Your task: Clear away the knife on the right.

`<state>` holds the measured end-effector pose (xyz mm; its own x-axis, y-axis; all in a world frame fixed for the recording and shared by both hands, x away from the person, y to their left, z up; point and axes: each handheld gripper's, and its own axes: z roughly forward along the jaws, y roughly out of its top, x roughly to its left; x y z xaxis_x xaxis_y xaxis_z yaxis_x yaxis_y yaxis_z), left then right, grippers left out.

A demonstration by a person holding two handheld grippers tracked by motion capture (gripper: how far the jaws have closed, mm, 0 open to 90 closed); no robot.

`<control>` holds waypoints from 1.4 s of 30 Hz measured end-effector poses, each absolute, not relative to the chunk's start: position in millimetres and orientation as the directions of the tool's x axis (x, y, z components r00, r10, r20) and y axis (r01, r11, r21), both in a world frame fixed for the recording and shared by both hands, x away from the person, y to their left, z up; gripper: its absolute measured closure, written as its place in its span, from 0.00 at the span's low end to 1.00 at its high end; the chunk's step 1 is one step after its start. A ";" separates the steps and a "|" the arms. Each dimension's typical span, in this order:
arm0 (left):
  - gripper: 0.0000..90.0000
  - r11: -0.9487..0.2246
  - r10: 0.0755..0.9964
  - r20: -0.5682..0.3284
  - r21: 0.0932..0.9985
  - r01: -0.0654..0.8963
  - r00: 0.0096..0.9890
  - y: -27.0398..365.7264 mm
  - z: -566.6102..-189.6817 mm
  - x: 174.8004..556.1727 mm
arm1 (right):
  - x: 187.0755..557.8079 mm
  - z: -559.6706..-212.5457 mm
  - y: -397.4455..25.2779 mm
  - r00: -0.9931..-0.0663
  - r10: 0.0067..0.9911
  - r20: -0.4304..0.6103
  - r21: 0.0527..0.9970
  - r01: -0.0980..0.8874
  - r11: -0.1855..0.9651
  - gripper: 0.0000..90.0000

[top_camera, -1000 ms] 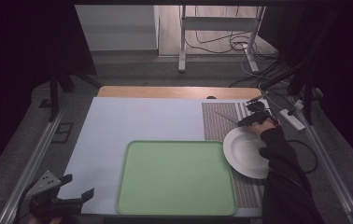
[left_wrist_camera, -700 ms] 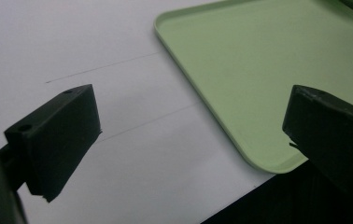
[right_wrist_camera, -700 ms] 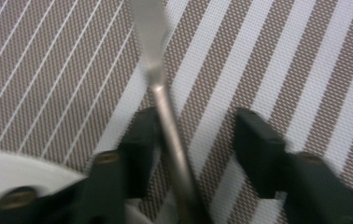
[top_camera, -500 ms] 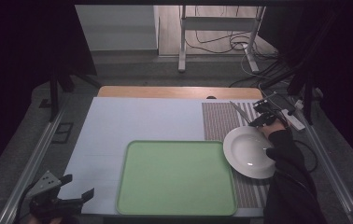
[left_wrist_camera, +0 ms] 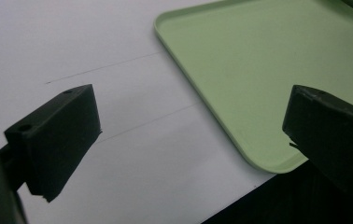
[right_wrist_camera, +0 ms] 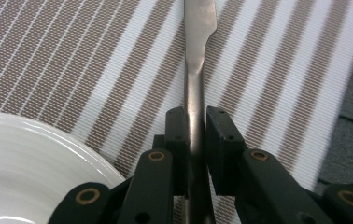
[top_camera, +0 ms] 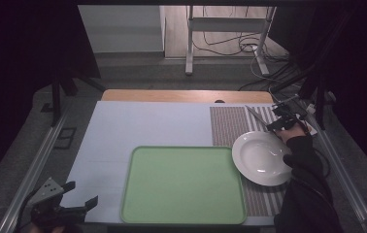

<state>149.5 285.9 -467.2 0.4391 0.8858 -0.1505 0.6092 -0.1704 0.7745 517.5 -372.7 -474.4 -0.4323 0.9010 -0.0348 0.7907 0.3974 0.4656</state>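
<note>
A metal knife (right_wrist_camera: 198, 56) is clamped by its handle between the jaws of my right gripper (right_wrist_camera: 194, 135), blade pointing away over the striped placemat (right_wrist_camera: 72, 60). From the high view the right gripper (top_camera: 275, 125) holds the knife (top_camera: 255, 115) just beyond the white plate (top_camera: 261, 158), which lies on the placemat (top_camera: 227, 126). The plate's rim (right_wrist_camera: 25, 158) sits at the lower left of the right gripper view. My left gripper (top_camera: 77, 194) hovers open off the table's near left corner. Its jaws (left_wrist_camera: 188, 126) stand wide apart before the green tray (left_wrist_camera: 268, 60).
The empty green tray (top_camera: 184, 184) lies at the near middle of the white table top (top_camera: 147, 126), touching the plate's left side. Cables (top_camera: 249, 48) and a stand's legs are on the floor beyond the table. A dark cable (right_wrist_camera: 352, 154) runs right of the placemat.
My right gripper has carried the knife to the right and slightly farther away over the placemat. The plate, tray and left gripper have stayed put.
</note>
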 end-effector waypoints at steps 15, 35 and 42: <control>0.04 -0.173 0.886 -0.148 0.774 0.609 0.439 285.4 -467.1 149.6 | 497.7 -452.2 -387.6 -0.408 0.912 0.037 0.539 0.777 0.326 0.89; 0.04 -0.169 0.887 -0.151 0.773 0.612 0.436 285.5 -467.2 149.9 | 454.4 -435.7 -340.6 -0.526 0.848 0.057 0.582 0.708 0.400 0.89; 0.04 -0.173 0.887 -0.147 0.772 0.611 0.437 285.2 -467.1 149.9 | 432.8 -436.5 -318.6 -0.587 0.808 0.048 0.584 0.673 0.454 0.89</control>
